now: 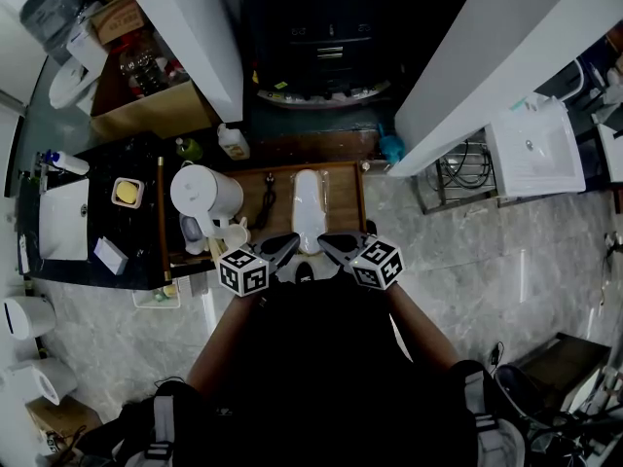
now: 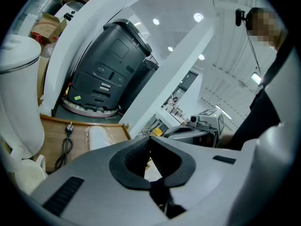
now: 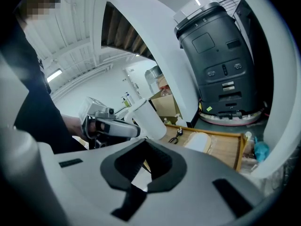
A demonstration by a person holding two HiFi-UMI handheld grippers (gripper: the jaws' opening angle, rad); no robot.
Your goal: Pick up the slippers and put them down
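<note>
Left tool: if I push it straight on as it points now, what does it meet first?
Most likely the near end of the white slippers on the wooden tray, just under the shut left tool; depth is unclear.

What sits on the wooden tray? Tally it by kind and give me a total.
Wrapped pack of white slippers: 1
Black power cord: 1
White kettle: 1
Total: 3
Small white pieces beside the kettle are too unclear to count.
</note>
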